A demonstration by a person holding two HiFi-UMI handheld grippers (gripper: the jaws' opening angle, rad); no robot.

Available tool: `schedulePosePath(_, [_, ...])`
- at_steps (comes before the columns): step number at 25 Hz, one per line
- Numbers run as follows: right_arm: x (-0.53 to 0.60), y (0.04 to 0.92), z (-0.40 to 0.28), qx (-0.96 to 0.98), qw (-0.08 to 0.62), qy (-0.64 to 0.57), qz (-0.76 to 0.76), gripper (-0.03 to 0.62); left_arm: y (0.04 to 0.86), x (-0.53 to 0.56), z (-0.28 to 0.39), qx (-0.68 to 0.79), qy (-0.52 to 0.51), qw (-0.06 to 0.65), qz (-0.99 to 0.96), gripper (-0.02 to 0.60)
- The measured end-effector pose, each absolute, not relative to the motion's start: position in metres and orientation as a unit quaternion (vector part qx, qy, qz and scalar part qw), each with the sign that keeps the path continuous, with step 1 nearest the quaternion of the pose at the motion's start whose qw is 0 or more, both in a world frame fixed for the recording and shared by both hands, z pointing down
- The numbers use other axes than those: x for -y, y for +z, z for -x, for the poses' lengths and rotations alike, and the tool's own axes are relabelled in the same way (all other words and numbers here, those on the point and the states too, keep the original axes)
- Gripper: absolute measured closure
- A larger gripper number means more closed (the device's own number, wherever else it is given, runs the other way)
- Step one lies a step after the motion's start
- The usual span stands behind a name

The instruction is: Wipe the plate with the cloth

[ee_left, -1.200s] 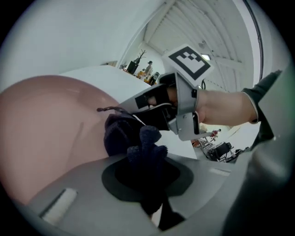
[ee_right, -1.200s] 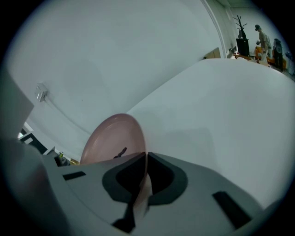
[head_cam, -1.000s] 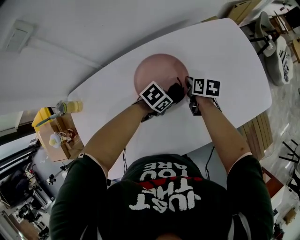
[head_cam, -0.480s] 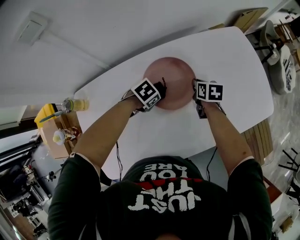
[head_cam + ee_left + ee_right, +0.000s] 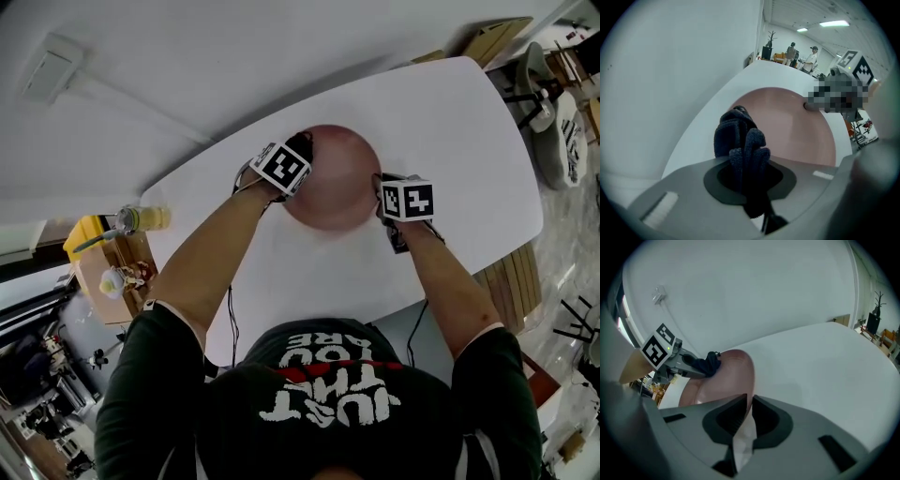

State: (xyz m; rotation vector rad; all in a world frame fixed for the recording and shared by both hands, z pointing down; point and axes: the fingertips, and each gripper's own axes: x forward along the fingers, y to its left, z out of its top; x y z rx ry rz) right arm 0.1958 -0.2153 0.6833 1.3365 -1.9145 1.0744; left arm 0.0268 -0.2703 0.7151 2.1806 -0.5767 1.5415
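Note:
A round pink plate [image 5: 342, 183] lies on the white table [image 5: 450, 122]. My left gripper [image 5: 300, 150] is shut on a bunched dark blue cloth [image 5: 740, 138], which presses on the plate's far-left rim [image 5: 787, 126]. In the right gripper view the cloth [image 5: 708, 363] sits at the plate's far edge [image 5: 724, 378]. My right gripper [image 5: 747, 404] grips the plate's right rim [image 5: 380, 187]; its jaws have just been opening a little, with the thin rim still between them.
The table's rounded left end is near a yellowish bottle [image 5: 141, 217] and a wooden shelf with a small figurine [image 5: 112, 279]. A pale wall runs behind the table. Chairs [image 5: 553, 103] stand past the right end.
My left gripper has carried the cloth across the plate from its right near side to its far-left rim. The right gripper has stayed on the right rim.

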Motion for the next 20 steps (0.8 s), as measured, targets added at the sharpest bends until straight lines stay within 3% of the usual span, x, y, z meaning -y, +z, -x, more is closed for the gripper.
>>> schedulePosePath(10, [0.211, 0.691, -0.197, 0.702, 0.264, 0.428, -0.504, 0.574, 0.713, 0.294, -0.111, 0.183, 0.508, 0.196, -0.818, 0.525])
schedulePosePath(15, [0.216, 0.691, -0.2, 0.694, 0.252, 0.434, -0.517, 0.576, 0.71, 0.256, -0.169, 0.104, 0.495, 0.182, -0.843, 0.526])
schedulePosePath(20, [0.217, 0.691, -0.206, 0.689, 0.241, 0.436, -0.526, 0.582, 0.698, 0.201, -0.185, -0.006, 0.486, 0.195, -0.852, 0.526])
